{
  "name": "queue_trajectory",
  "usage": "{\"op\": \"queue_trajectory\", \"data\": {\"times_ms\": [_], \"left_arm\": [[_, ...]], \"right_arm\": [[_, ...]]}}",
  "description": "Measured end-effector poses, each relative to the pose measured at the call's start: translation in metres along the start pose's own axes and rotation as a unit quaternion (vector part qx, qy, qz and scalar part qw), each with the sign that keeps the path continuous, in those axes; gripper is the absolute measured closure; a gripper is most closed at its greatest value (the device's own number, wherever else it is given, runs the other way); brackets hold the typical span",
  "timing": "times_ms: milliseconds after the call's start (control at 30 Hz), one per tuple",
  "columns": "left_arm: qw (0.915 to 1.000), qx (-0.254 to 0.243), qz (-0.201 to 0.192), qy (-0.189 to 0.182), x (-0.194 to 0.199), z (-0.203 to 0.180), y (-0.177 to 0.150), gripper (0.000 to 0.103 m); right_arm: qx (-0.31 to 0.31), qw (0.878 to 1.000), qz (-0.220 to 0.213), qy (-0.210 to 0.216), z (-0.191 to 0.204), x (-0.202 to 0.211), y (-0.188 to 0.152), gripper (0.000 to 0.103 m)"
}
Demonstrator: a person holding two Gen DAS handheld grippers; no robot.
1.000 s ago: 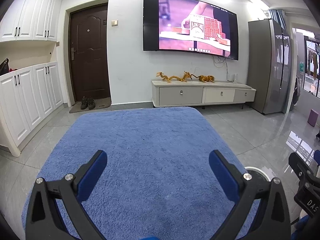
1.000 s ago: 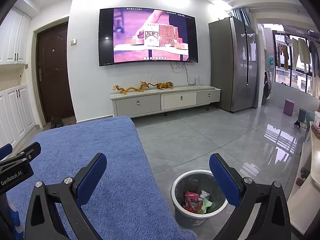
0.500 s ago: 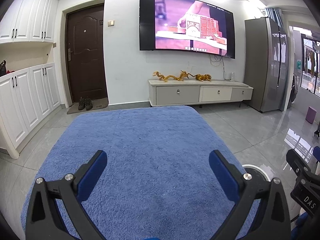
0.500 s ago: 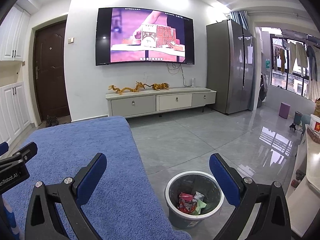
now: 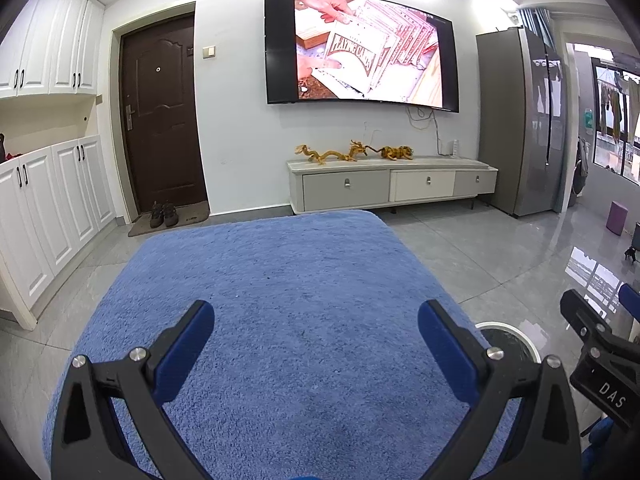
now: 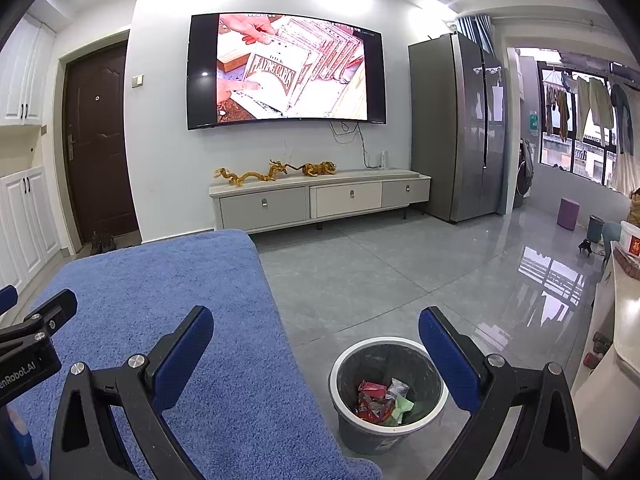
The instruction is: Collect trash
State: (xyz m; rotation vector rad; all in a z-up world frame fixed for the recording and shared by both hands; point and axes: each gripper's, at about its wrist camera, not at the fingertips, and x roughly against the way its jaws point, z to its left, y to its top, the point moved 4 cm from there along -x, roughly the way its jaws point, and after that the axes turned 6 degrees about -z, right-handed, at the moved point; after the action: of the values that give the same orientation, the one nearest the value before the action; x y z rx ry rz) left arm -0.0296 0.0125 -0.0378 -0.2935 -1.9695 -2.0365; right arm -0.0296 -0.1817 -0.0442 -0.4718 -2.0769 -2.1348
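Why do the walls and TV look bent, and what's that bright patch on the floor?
Left wrist view: the fisheye lens bows the TV and door, with dark corners. Right wrist view: the same bending; the glossy floor mirrors the window as glare.

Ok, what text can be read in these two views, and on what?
"PLAYING CARDS": card box shown on the TV.
"DAS": right claw body, seen in the left view; cut off.
"enRobot.AI": left claw body, seen in the right view; cut off.
Small caption atop the TV picture: too small.
Red label on the white tub: unreadable.
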Motion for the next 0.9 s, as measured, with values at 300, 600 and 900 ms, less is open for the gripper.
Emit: {"op": "queue_trajectory", "data": {"times_ms": [300,600,900], "left_arm": [[0.9999,-0.011,-0.005,-0.006,0.002,-0.008,-0.002,0.001],[0.9998,-0.017,-0.007,-0.011,0.003,-0.014,-0.002,0.001],[0.9997,-0.019,-0.007,-0.014,0.001,-0.016,-0.001,0.001]], "right_arm": [[-0.004,1.0,0.003,-0.004,-0.001,-0.001,-0.001,0.0],[-0.007,1.0,0.007,-0.006,-0.004,-0.001,-0.001,0.0],[-0.008,1.0,0.011,-0.008,-0.006,-0.004,-0.003,0.0]]}}
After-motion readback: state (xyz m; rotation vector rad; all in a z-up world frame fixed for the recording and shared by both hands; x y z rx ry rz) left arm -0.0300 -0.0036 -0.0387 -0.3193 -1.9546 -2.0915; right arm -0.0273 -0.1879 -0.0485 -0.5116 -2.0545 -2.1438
